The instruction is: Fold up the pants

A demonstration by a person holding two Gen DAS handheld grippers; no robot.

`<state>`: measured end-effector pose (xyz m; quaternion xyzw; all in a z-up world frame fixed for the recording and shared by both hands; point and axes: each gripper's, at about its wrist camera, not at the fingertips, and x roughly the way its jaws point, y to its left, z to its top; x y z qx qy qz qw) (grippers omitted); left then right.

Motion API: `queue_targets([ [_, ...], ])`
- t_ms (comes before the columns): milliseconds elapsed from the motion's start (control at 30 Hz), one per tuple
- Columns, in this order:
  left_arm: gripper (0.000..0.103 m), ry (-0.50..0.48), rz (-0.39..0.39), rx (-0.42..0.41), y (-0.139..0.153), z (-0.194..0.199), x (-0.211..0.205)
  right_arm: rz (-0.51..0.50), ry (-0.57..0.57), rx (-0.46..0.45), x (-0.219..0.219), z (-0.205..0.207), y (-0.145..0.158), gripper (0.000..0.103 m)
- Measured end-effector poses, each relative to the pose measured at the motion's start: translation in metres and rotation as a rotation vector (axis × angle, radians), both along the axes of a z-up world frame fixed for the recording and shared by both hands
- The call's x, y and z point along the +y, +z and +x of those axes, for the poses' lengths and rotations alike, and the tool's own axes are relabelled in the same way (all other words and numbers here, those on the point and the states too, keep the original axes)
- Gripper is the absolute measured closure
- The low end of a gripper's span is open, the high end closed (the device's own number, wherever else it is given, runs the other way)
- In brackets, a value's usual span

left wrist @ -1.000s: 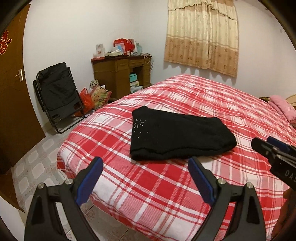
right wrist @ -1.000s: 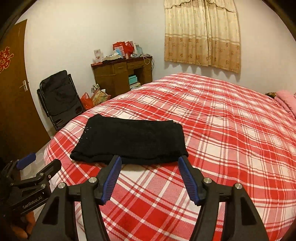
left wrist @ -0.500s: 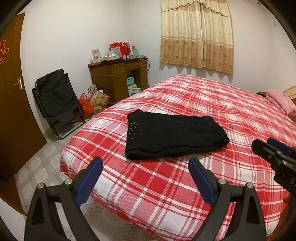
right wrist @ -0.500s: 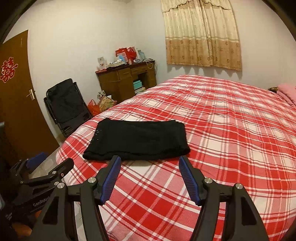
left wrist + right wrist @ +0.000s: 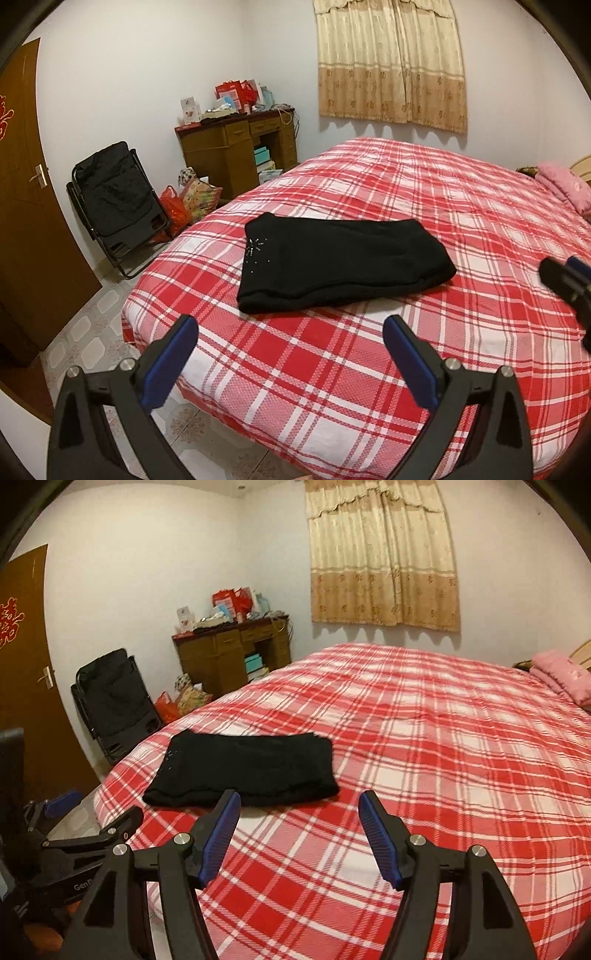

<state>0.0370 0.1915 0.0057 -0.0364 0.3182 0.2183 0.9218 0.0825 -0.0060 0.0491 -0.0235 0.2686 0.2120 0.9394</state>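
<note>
The left gripper [image 5: 290, 328] hangs with its blue-padded fingers spread wide and empty, short of the bed's near edge. Beyond it, the folded black pants [image 5: 343, 264] lie flat on the red-and-white plaid bedspread [image 5: 424, 192], near its left corner. The right gripper [image 5: 299, 805] is likewise spread wide, holding nothing, near the pants.

left gripper [image 5: 290, 330] jaws spread wide, nothing between them, above near bed edge | black pants [image 5: 343, 267] folded flat on red plaid bed [image 5: 461, 206], apart from gripper | right gripper [image 5: 565, 280] tip at right edge, state unclear | folding chair [image 5: 118, 203], wooden desk [image 5: 236, 147], curtain [image 5: 391, 62] behind
</note>
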Motion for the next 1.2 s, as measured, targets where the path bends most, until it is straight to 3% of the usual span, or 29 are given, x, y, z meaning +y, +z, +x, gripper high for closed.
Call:
queue_targets([
  [200,0.001,0.019,0.027,0.000,0.001,-0.003,0.002,0.030,0.009,0.028,0.002,0.004,-0.003,0.031],
  [567,0.001,0.046,0.048,-0.008,-0.001,-0.005,0.009,-0.012,0.045,0.007,0.024,-0.005,-0.006,0.031],
  [733,0.001,0.046,0.018,-0.005,0.000,-0.005,0.015,-0.016,0.046,0.015,0.026,-0.003,-0.008,0.031],
  [1200,0.001,0.043,0.027,0.008,-0.001,-0.005,0.016,-0.002,0.064,0.008,0.031,-0.008,-0.008,0.031],
])
